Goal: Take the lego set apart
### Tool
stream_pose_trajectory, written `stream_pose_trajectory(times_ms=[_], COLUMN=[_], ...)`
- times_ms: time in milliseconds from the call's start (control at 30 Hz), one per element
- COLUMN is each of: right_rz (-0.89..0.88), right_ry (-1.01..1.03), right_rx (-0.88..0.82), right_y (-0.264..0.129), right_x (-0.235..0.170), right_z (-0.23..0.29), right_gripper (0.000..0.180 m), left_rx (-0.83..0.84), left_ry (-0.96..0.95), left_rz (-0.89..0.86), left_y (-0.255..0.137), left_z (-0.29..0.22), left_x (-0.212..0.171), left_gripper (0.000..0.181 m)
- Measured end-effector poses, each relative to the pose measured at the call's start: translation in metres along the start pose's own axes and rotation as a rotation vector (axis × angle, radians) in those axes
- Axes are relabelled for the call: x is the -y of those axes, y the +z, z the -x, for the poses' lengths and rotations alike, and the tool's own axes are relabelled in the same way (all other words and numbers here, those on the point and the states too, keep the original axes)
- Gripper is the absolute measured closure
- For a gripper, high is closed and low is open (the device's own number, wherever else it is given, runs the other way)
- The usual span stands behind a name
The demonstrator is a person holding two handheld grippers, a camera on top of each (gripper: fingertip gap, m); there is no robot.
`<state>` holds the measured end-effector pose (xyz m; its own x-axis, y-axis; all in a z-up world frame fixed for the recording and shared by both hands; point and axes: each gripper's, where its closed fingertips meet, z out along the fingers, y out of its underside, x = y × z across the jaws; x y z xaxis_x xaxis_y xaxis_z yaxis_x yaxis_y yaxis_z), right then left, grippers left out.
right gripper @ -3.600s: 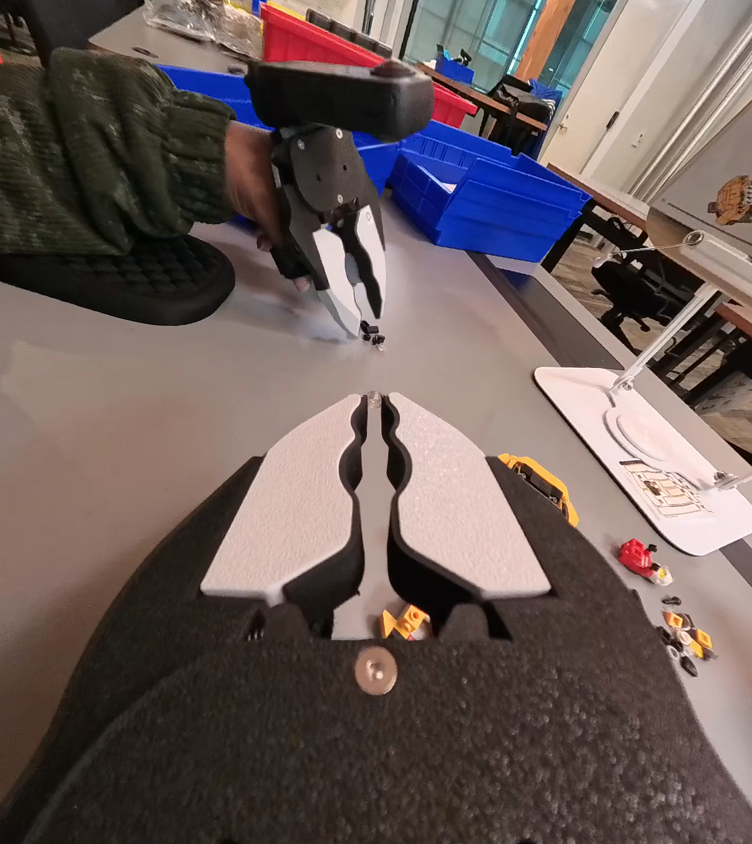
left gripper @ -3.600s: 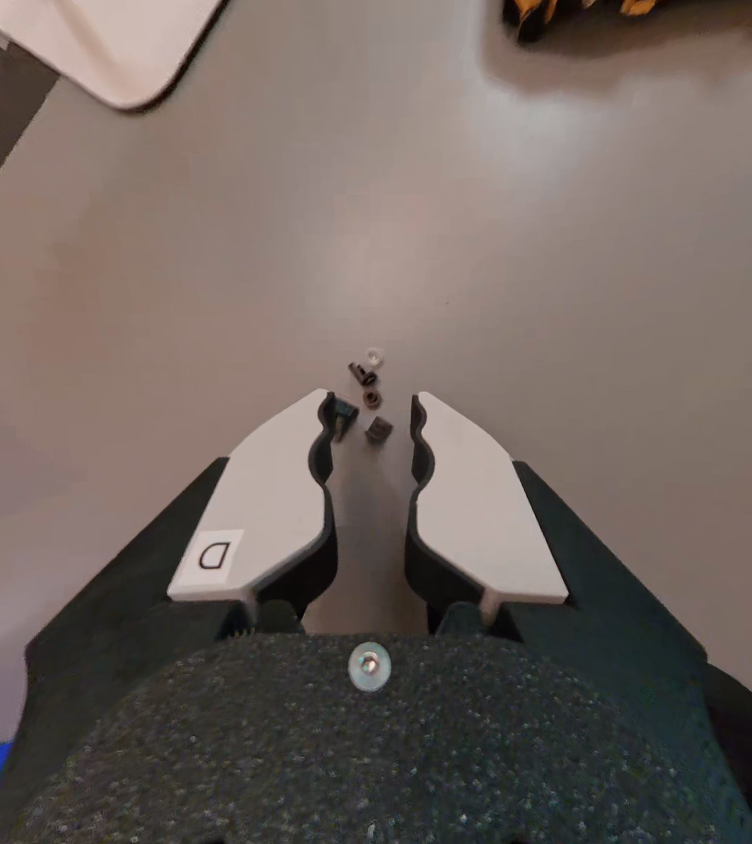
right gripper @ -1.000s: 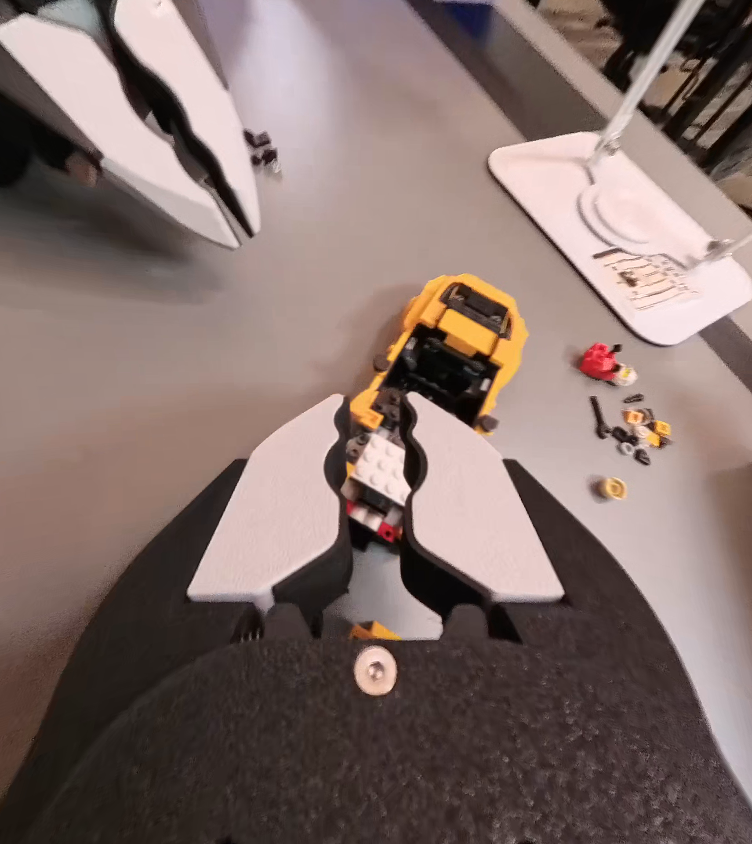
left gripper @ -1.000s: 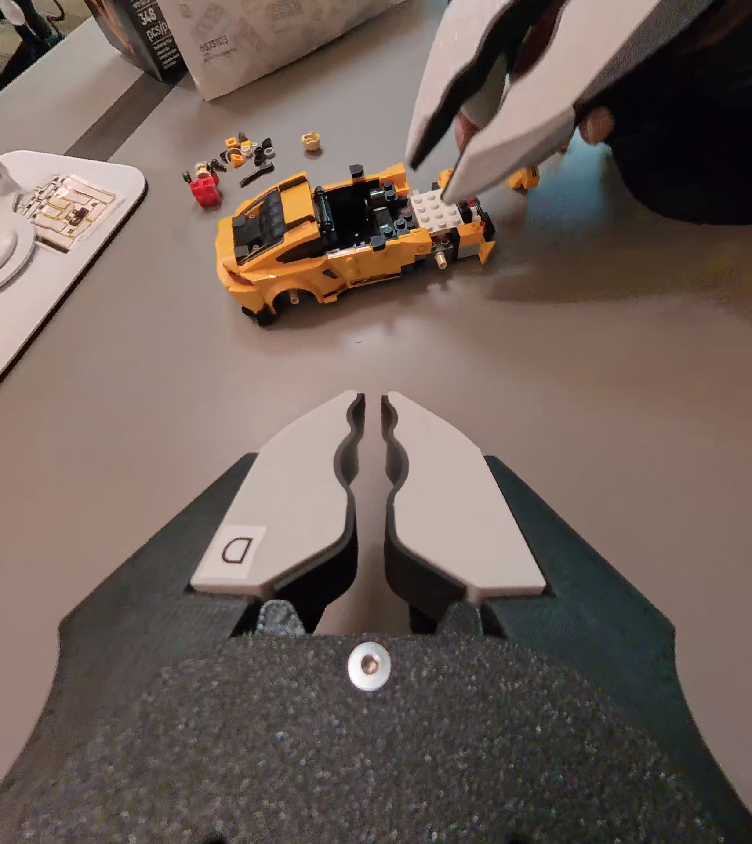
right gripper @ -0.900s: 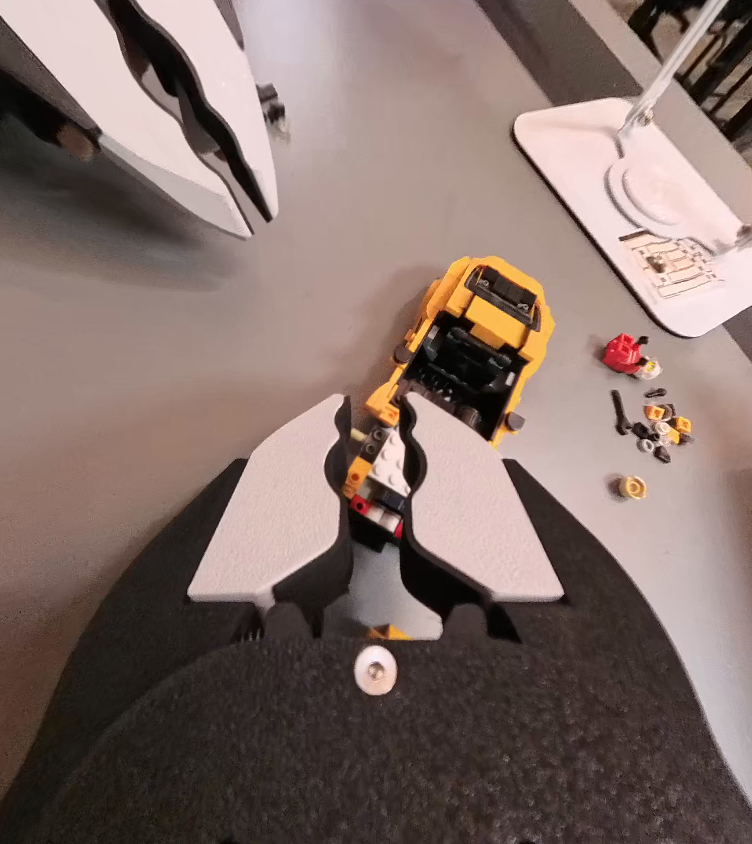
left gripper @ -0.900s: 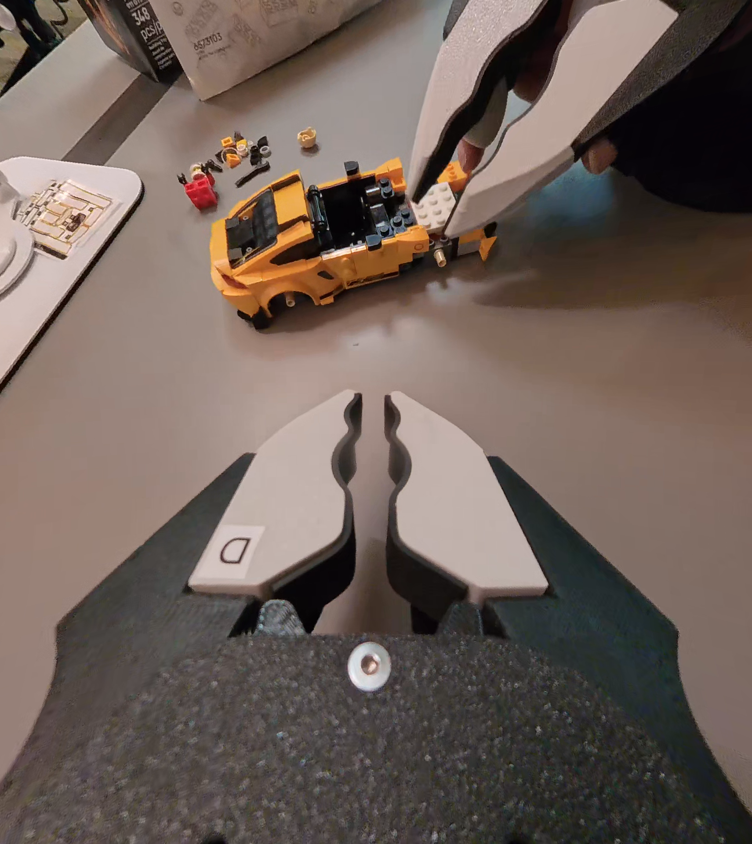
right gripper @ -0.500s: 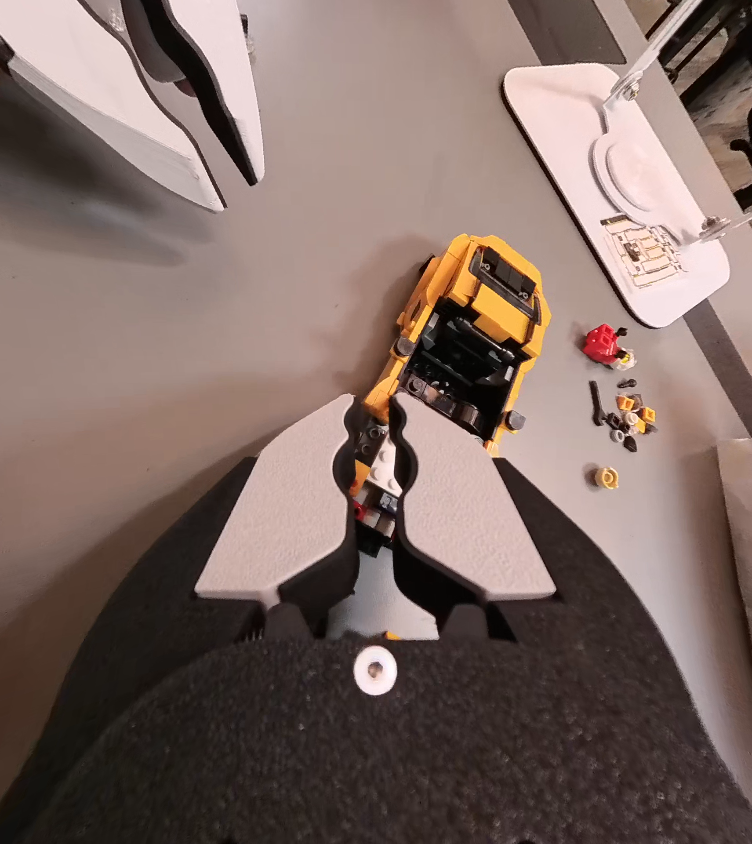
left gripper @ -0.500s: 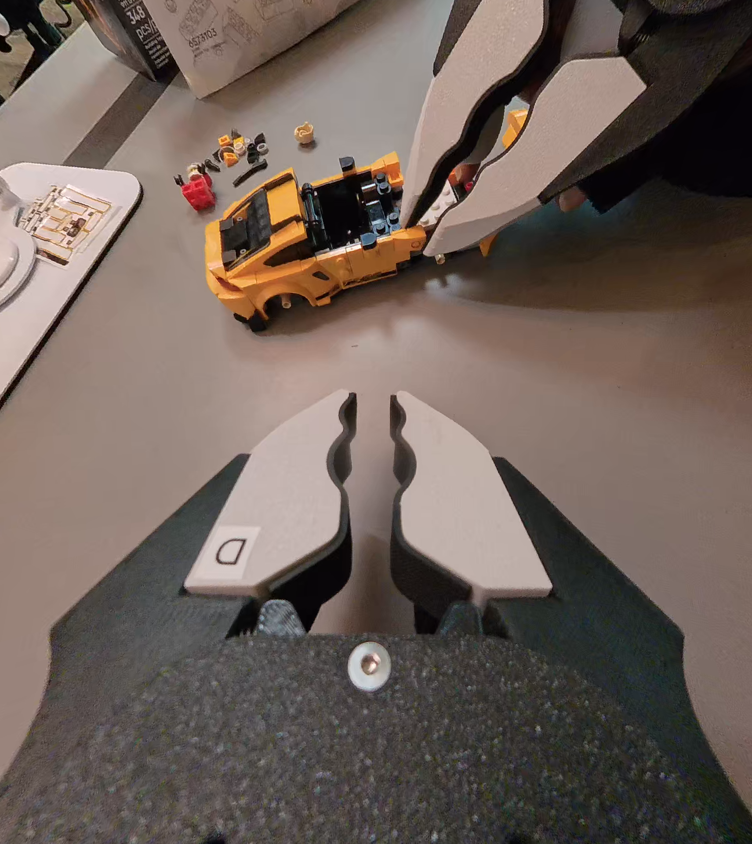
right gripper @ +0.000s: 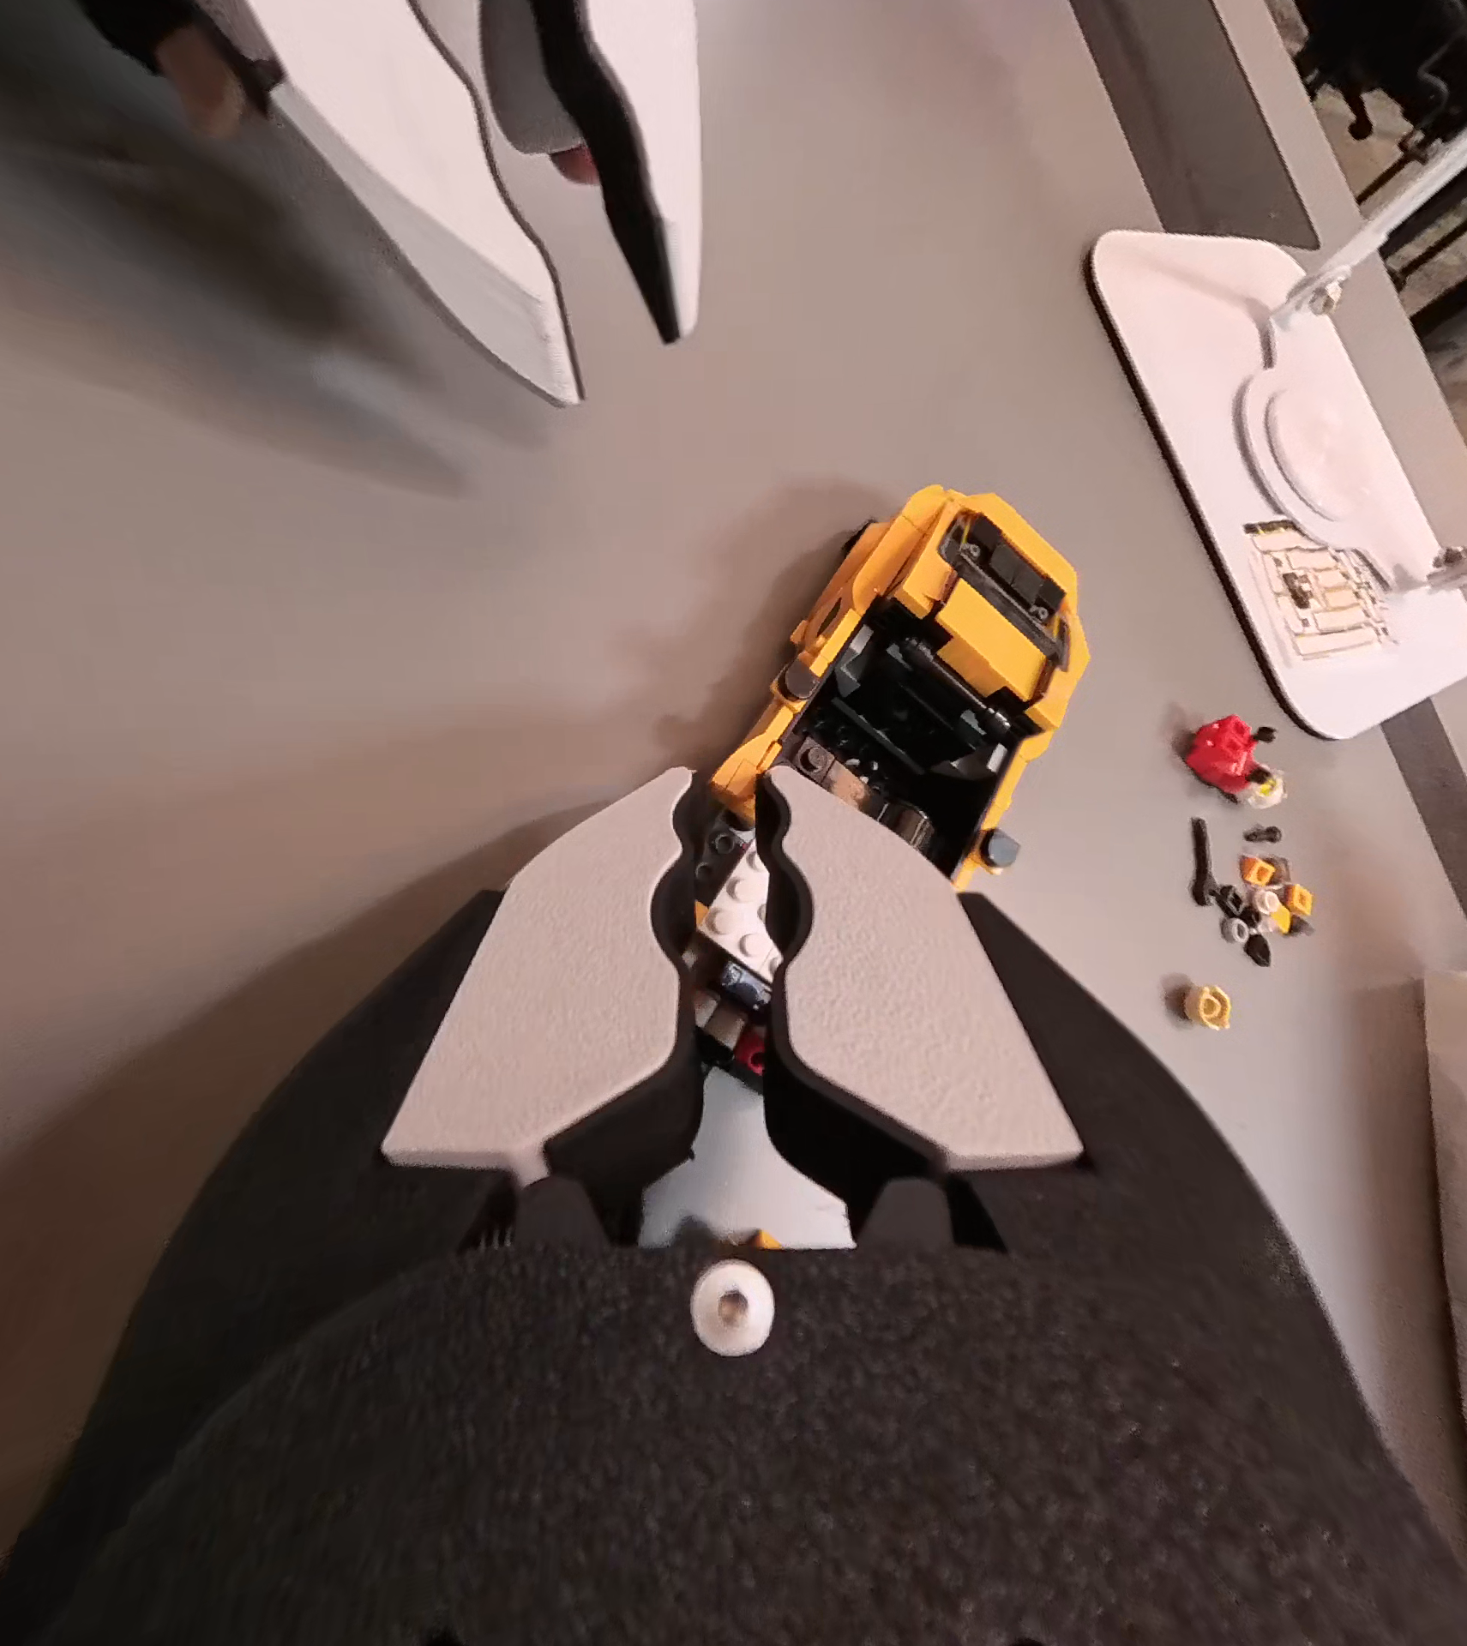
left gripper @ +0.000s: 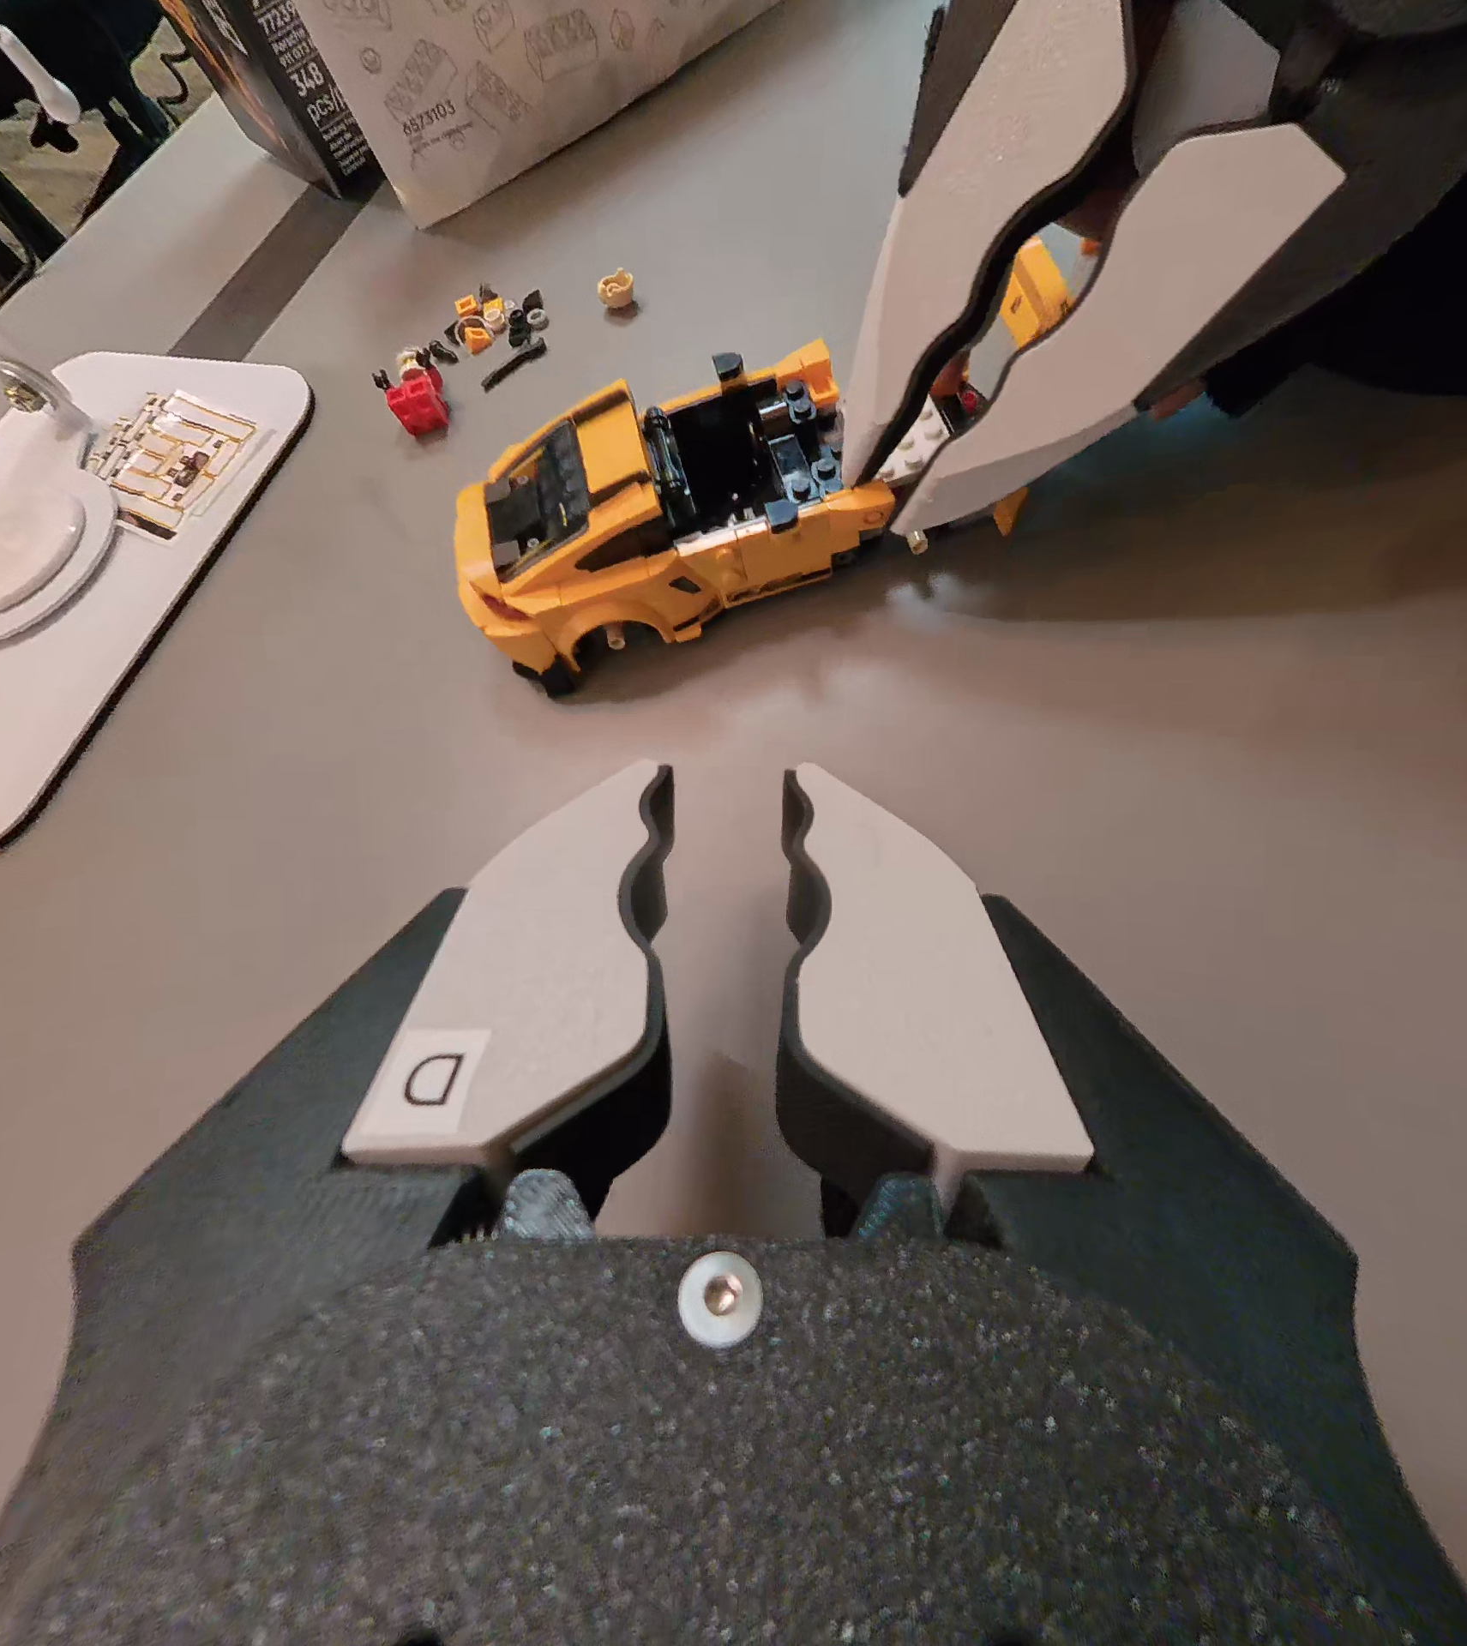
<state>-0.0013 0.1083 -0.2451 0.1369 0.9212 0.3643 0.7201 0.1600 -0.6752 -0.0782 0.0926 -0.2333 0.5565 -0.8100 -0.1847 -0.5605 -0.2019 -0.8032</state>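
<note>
I see the yellow lego car [left gripper: 667, 525] sitting on the grey table [left gripper: 1157, 757], roofless, its black interior exposed. It lies ahead of my left gripper [left gripper: 727, 784] and directly under my right gripper [right gripper: 725, 788]. At the end nearest my right gripper a white studded plate [right gripper: 743, 917] shows between the two fingers, which straddle that end of the car. The gap there is narrow and the fingers look pressed against the bricks, though I cannot tell how firmly they bite. My left gripper hovers short of the car, its fingers parted with bare table between them, holding nothing.

Beyond the car, to the right of my right gripper, lie a red brick piece [right gripper: 1224, 748], a cluster of small loose parts [right gripper: 1255, 891] in black, orange and grey, and a single tan round stud [right gripper: 1202, 1005]. Farther right stands a white stand base [right gripper: 1264, 463] with clear rods rising from it. A printed paper bag [left gripper: 551, 80] and a dark box [left gripper: 293, 89] rest at the far edge in the left wrist view.
</note>
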Motion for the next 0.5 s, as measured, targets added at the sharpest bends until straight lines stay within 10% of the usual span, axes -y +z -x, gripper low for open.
stream_pose_trajectory(times_ms=[500], right_rz=[-0.05], right_ry=[-0.053], right_rx=[0.047], right_y=[-0.0004], right_x=[0.0052], right_z=[0.0103], right_gripper=[0.17], left_rx=[0.056], left_ry=[0.01], left_rz=[-0.047], left_y=[0.0033], left_z=[0.0098], left_x=[0.0063], left_gripper=[0.151])
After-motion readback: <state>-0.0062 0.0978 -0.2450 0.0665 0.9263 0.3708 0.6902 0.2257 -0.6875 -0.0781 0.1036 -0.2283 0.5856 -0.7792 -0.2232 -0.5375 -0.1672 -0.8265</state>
